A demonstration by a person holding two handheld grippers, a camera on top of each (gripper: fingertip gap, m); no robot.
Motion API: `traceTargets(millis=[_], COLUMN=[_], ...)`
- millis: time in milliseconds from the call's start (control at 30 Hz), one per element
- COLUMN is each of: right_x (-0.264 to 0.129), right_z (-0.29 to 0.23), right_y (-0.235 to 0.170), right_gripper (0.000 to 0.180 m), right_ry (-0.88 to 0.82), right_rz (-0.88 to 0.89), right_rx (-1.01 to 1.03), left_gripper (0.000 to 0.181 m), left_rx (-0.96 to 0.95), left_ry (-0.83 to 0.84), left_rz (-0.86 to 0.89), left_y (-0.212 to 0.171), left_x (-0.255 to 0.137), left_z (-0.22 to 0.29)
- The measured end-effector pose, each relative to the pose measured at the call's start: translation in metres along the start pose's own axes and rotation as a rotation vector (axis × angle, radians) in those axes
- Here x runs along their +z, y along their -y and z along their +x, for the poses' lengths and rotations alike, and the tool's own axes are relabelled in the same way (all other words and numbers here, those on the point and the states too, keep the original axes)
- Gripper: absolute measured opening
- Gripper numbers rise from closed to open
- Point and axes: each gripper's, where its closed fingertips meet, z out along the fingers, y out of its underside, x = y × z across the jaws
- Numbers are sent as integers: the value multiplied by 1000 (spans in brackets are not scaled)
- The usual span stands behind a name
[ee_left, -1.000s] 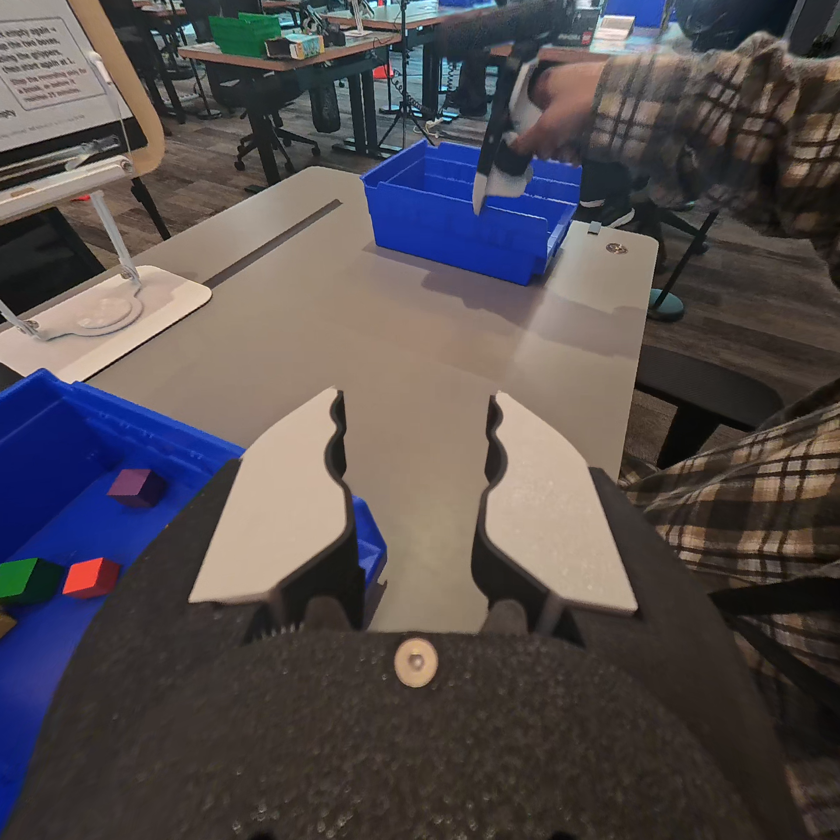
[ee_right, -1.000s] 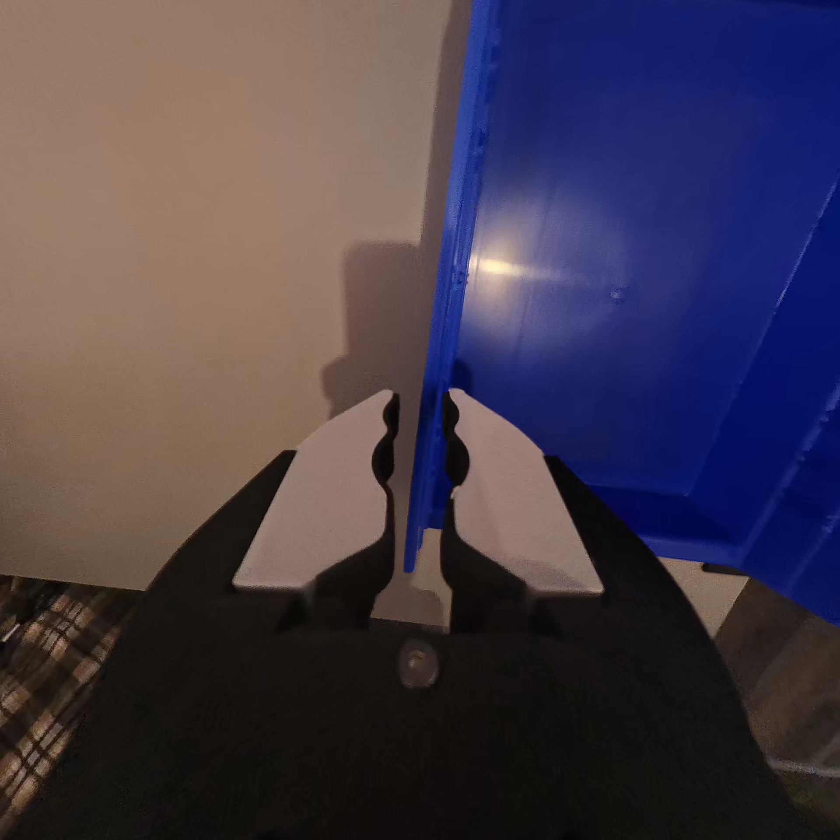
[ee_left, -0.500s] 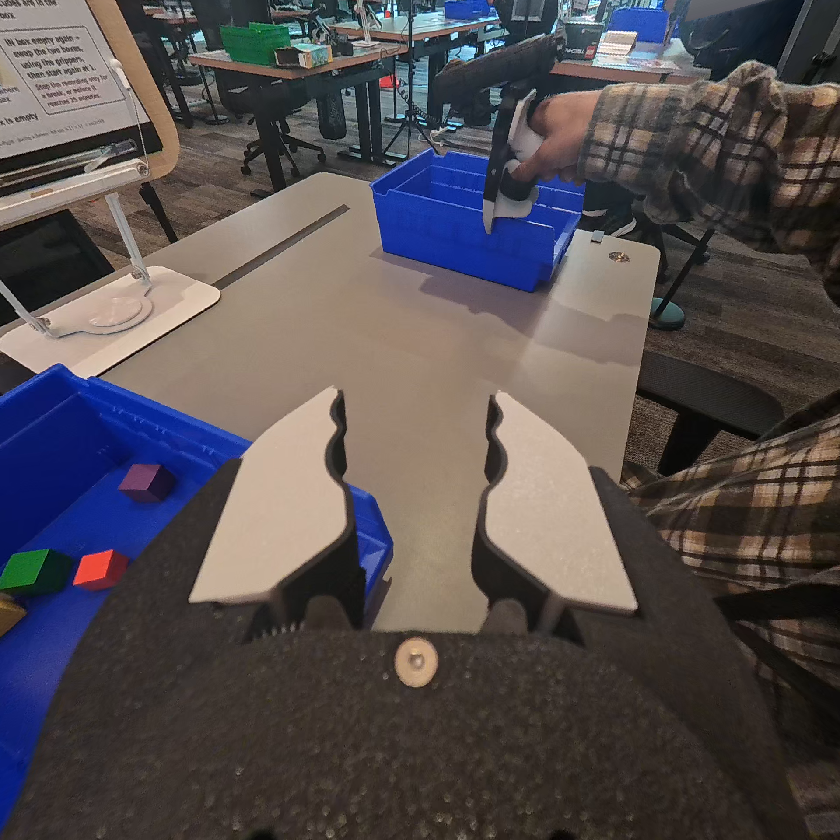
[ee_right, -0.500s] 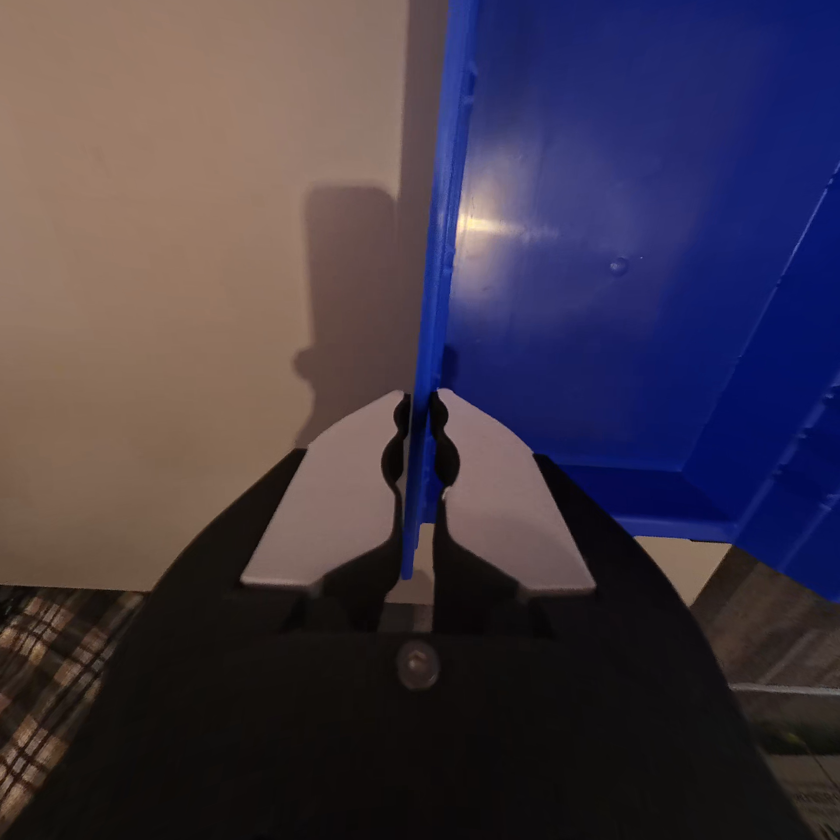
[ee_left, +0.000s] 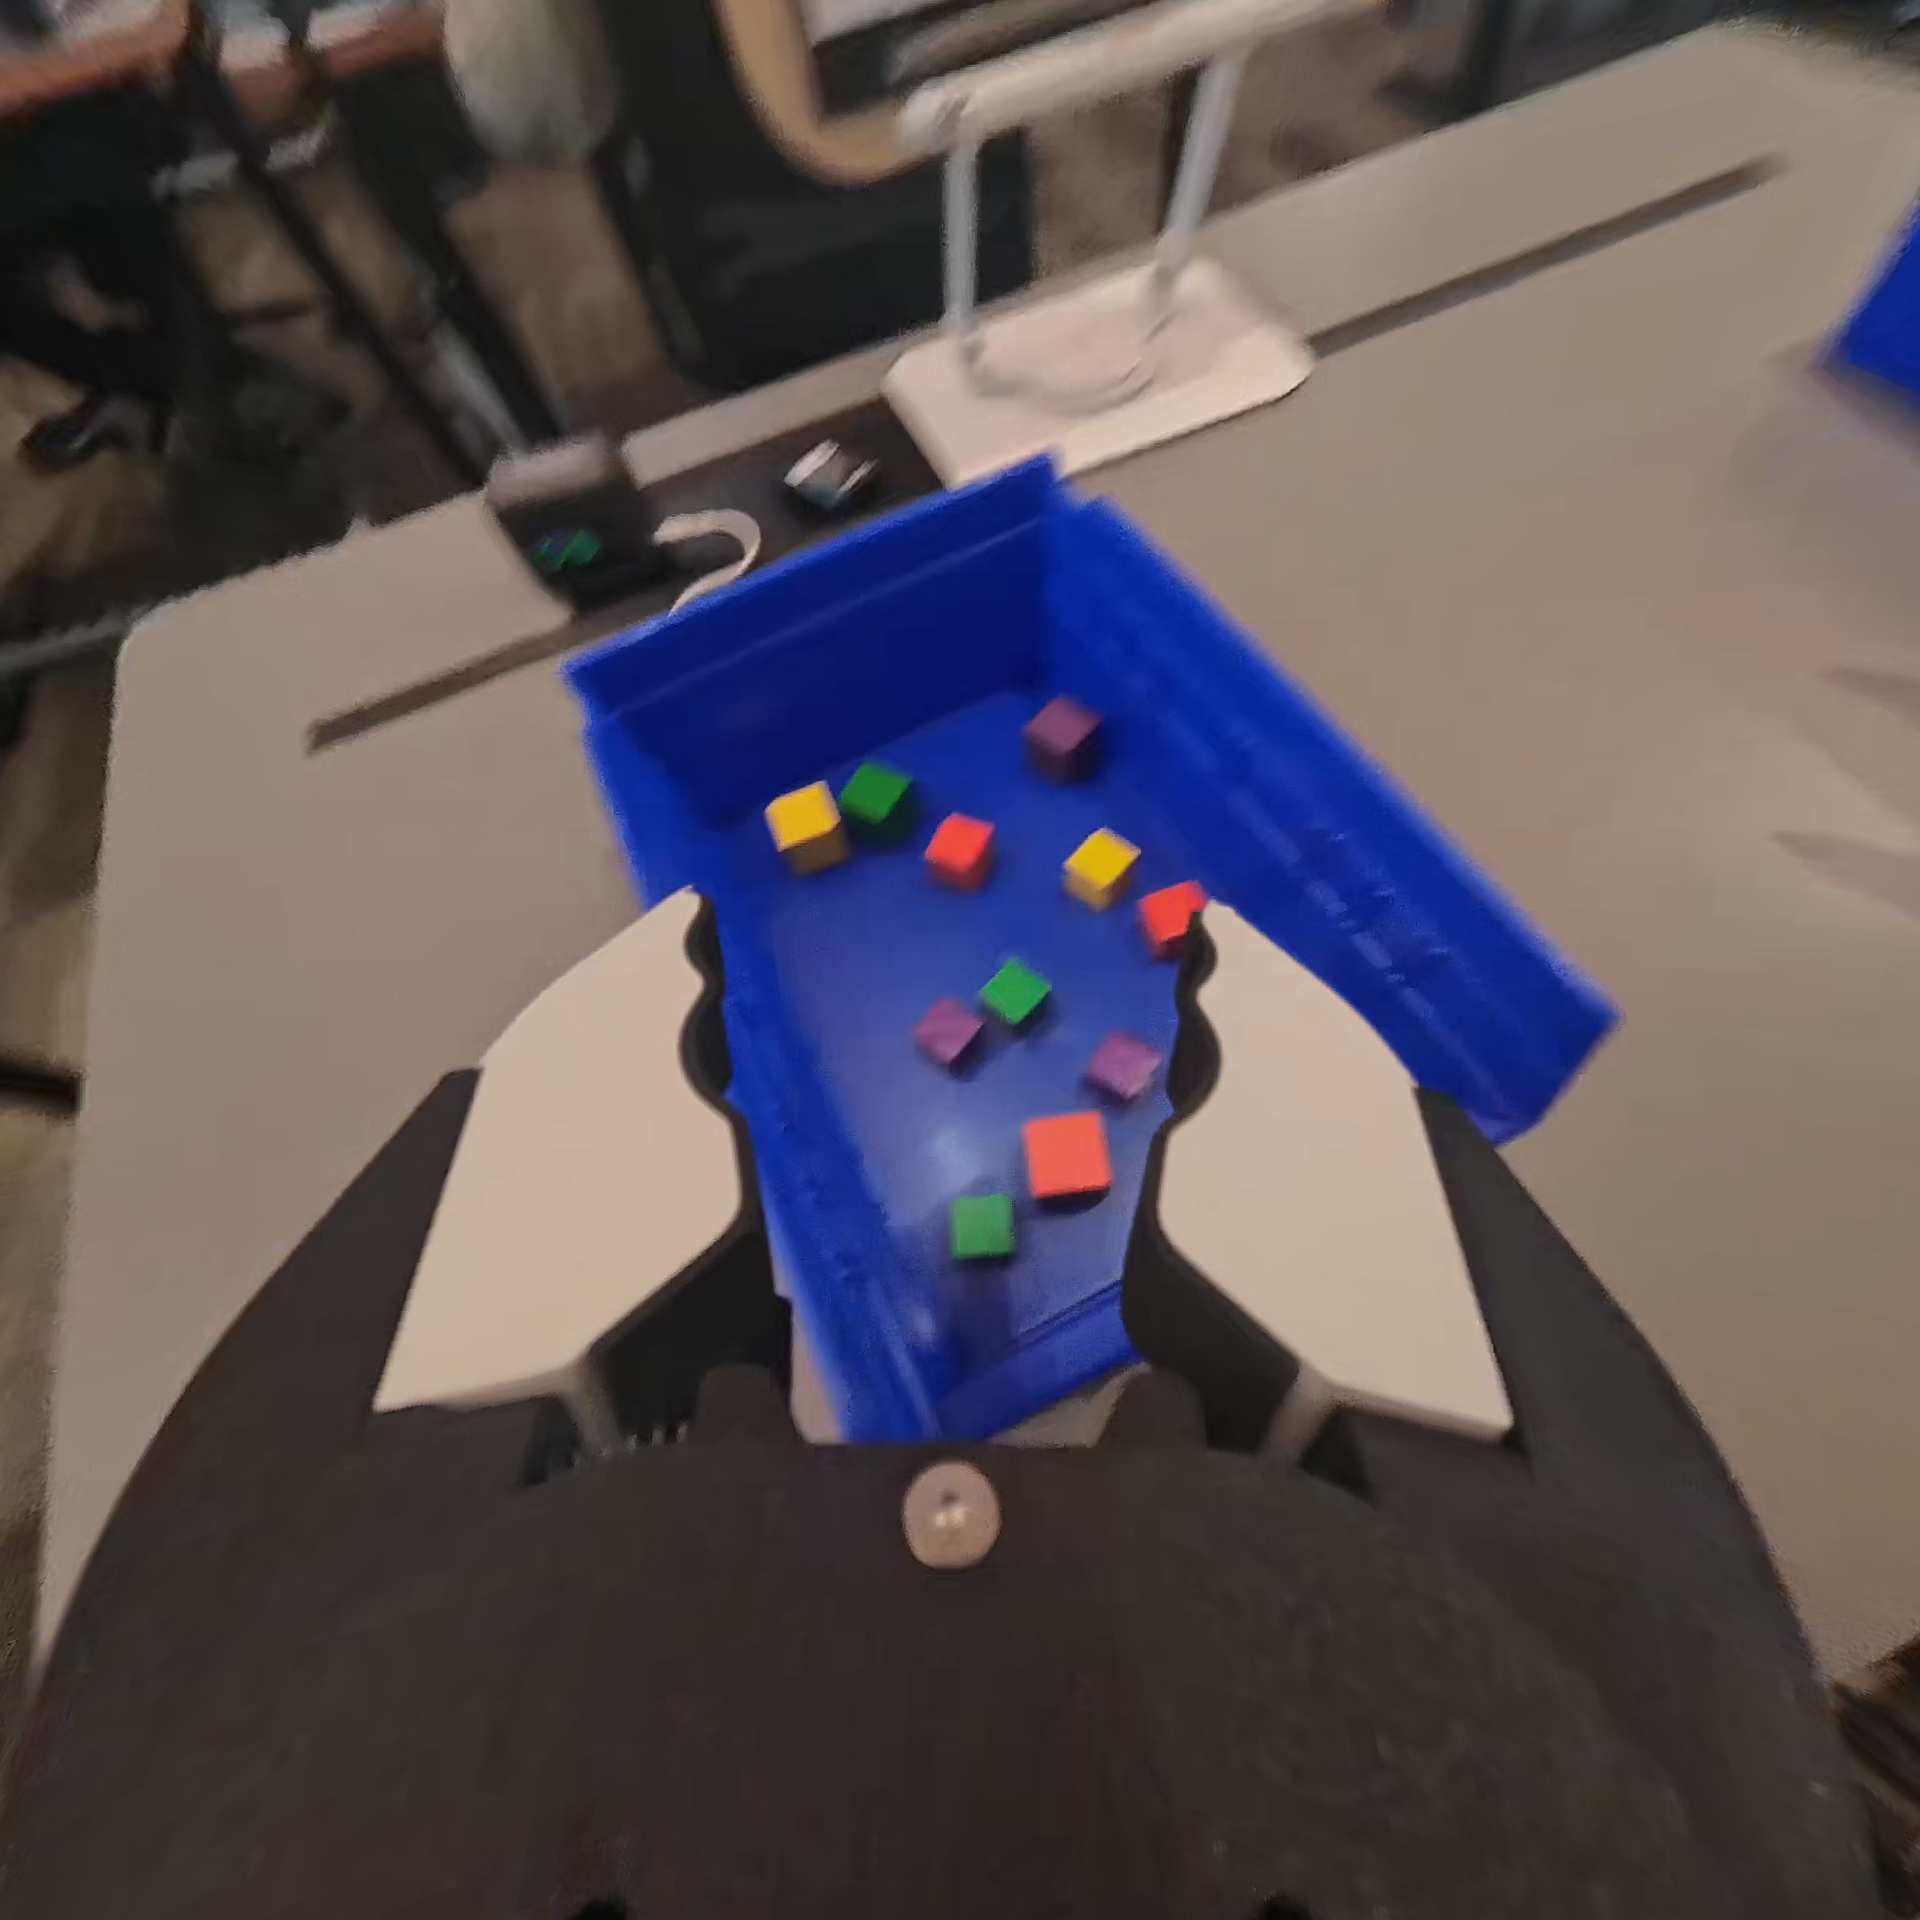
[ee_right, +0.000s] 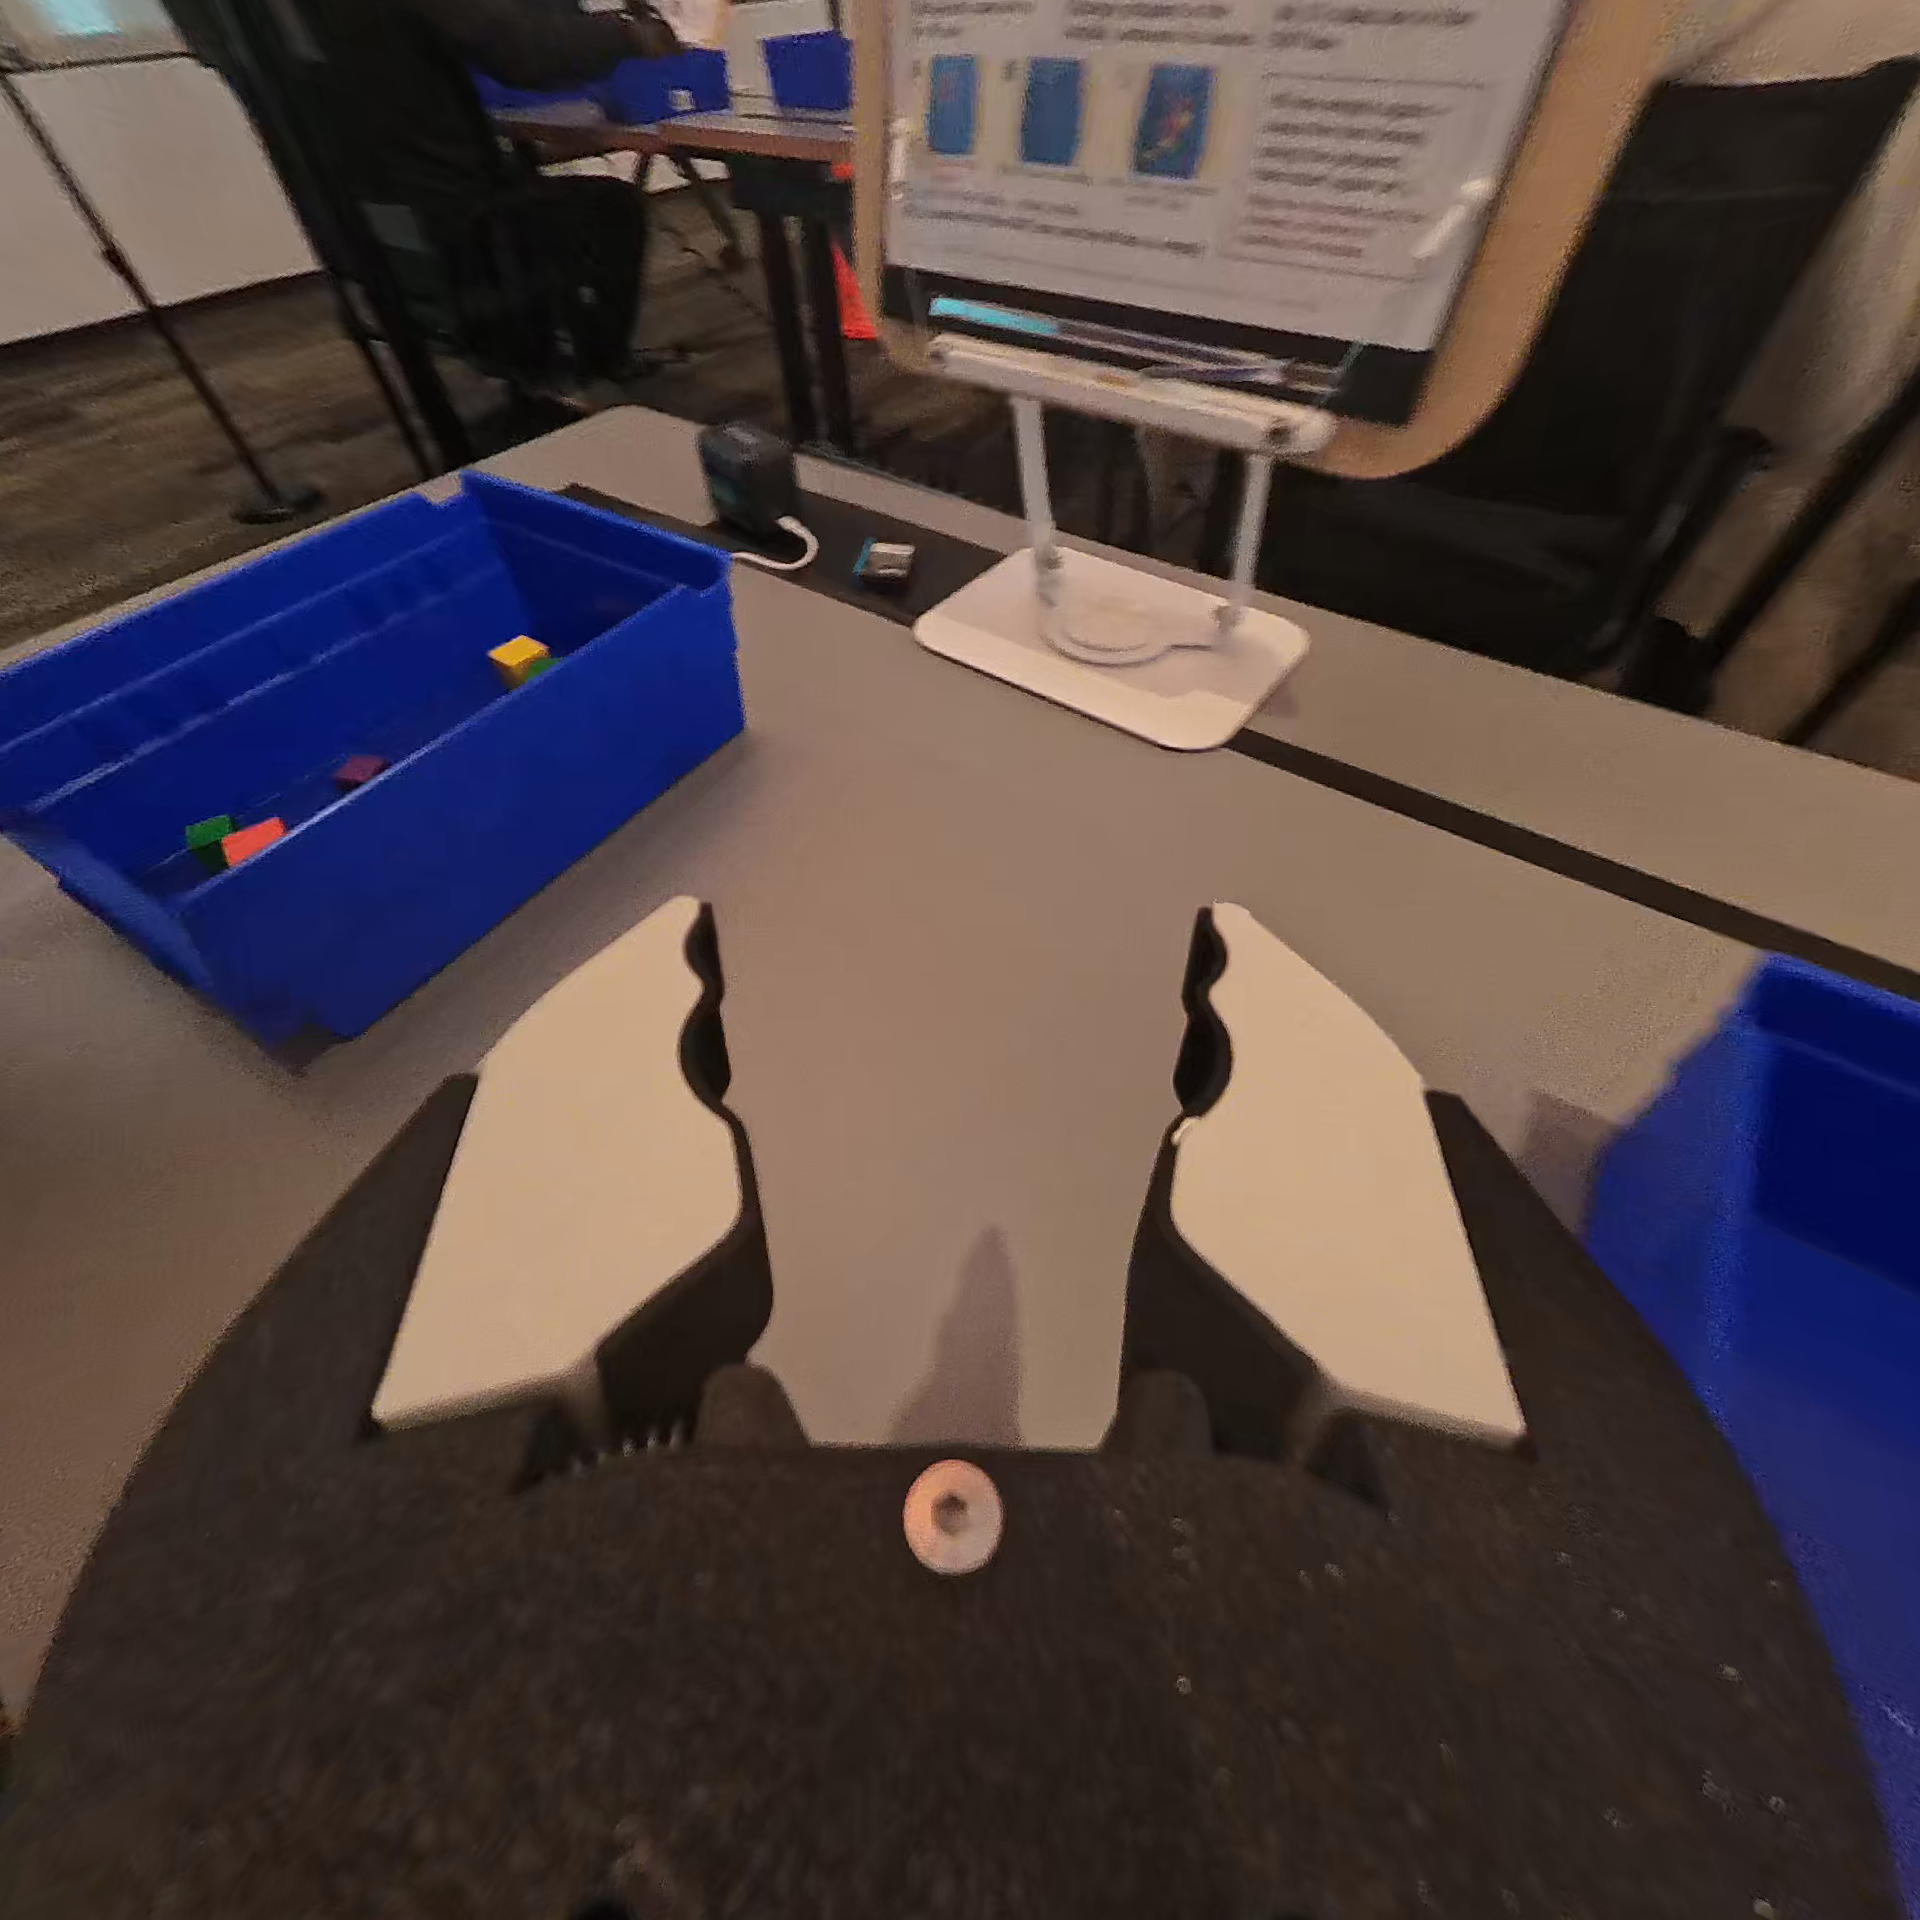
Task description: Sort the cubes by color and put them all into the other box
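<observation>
My left gripper (ee_left: 948, 914) is wide open above a blue box (ee_left: 1351, 862) that holds several cubes: yellow (ee_left: 802, 821), green (ee_left: 1014, 990), red (ee_left: 1066, 1153) and purple (ee_left: 1062, 734). Nothing is between its pads. My right gripper (ee_right: 951, 920) is wide open and empty over the grey table (ee_right: 987, 831). In the right wrist view the same box of cubes (ee_right: 457, 831) stands at the left, and the corner of a second blue box (ee_right: 1787, 1195) is at the right edge. That second box also shows at the right edge of the left wrist view (ee_left: 1886, 332).
A white stand base (ee_right: 1112, 649) holds a board with a sheet (ee_right: 1164, 156) at the table's back. A small black device (ee_right: 746, 480) with a white cable lies near a dark strip (ee_right: 1558, 842) across the table. Other desks and chairs stand beyond.
My right gripper let go of the far box's wall, opened wide and swung away over the table. My left gripper opened wider and swung left over the box of cubes.
</observation>
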Motion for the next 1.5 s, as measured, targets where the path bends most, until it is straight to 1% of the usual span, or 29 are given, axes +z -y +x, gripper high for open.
traceTargets(millis=[100,167,233,300,367,400,433,467,500,567,767,900,1033,1100,1167,1333,1500], right_x=[51,75,86,86,81,79,77,77,76,74,75,76,80,81,82,82,85], right_z=[-15,-17,-19,-20,-23,-23,-21,-20,-21,-24,-36,-42,-46,-47,-48,-52,-51], right_y=[-29,-49,-62,-69,-73,-75,-77,-77,-75,-73,-79,-80,-85,-86,-85,-79,-81], right_gripper=[83,77,65,58,55,53,52,52,51,49,45,44,39,34,34,34,34], right_ry=[135,200,260,310,354,351,336,328,332,339,364,393,399,399,389,395,387], right_rz=[-27,-66,-81,-57,-54,-55,-58,-57,-55,-56,-92,-98,-117,-114,-103,-61,-58], right_rx=[31,68,127,205,253,245,234,226,222,210,176,194,192,177,151,113,96], left_gripper=[81,82,81,74,63,56,43,20,10,6,4,4,4,4,4,4,4], left_rx=[-52,-102,-149,-187,-212,-228,-247,-266,-289,-328,-352,-401,-446,-475,-487,-496,-467], left_ry=[111,123,71,26,7,2,-17,-61,-92,-91,0,36,85,103,119,128,110], left_rz=[-172,-292,-389,-480,-548,-582,-616,-640,-654,-655,-691,-686,-682,-675,-674,-674,-657], left_y=[-22,-43,-63,-83,-99,-107,-115,-120,-124,-128,-144,-159,-176,-184,-190,-202,-206], left_x=[12,21,31,37,42,44,46,49,51,52,35,14,-8,-17,-26,-39,-41], left_z=[-37,-49,-48,-45,-48,-51,-52,-49,-48,-54,-98,-123,-152,-168,-184,-213,-234])
